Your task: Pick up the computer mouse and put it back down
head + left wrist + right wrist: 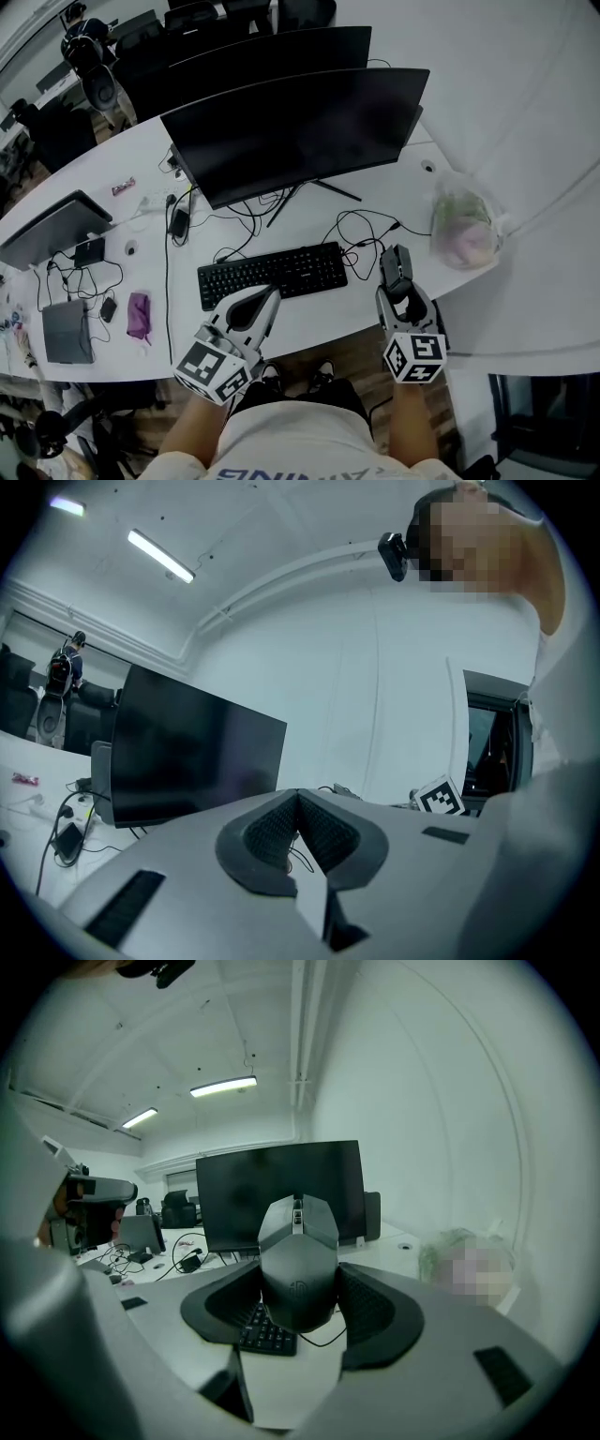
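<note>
The dark grey computer mouse (298, 1262) is clamped between the jaws of my right gripper (298, 1283), lifted off the desk with its nose pointing away. In the head view the mouse (395, 268) sits at the tip of the right gripper (397, 289), to the right of the black keyboard (272, 274); its cable trails back toward the monitor. My left gripper (270, 298) hovers at the keyboard's near edge. Its jaws meet with nothing between them, and the left gripper (298, 803) points upward at the wall.
A wide black monitor (295, 127) stands behind the keyboard, with tangled cables (356, 234) under it. A clear bag (460, 230) lies at the desk's right end. A laptop (52, 228), purple pouch (138, 314) and small gadgets sit at the left.
</note>
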Action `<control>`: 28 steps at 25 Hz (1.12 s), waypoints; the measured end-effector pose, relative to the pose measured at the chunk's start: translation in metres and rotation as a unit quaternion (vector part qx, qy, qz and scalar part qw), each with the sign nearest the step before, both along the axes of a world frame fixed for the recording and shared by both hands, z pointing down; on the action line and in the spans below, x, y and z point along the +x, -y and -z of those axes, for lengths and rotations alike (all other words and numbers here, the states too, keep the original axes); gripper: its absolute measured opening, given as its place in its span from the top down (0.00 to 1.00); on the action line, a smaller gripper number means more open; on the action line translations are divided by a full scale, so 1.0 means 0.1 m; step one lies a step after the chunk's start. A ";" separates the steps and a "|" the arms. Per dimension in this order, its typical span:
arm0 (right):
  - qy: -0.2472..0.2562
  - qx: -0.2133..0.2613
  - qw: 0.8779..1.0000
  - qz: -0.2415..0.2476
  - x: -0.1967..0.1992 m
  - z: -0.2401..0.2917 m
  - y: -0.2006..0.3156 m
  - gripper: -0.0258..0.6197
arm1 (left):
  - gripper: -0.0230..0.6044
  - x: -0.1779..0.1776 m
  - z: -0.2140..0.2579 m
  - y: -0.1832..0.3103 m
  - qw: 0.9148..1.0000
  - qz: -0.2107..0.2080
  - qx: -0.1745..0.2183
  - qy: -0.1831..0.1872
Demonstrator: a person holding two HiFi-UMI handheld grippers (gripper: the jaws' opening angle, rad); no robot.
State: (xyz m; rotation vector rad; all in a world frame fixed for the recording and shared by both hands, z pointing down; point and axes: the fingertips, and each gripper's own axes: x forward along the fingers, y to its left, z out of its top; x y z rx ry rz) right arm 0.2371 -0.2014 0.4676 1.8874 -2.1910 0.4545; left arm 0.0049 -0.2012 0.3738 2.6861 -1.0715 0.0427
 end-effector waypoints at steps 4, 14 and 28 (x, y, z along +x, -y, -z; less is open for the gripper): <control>-0.003 -0.031 1.000 0.002 0.06 -0.30 0.00 0.54 | 0.96 0.02 -0.15 0.03 1.000 0.005 -0.010 0.014; -0.010 -0.115 0.993 0.016 0.16 -1.09 0.05 0.54 | 0.96 0.08 -0.51 0.04 0.998 0.016 -0.050 0.022; -0.051 -0.263 0.960 0.079 0.13 -2.14 -0.06 0.54 | 0.96 0.13 -0.79 0.11 0.995 0.038 -0.086 0.019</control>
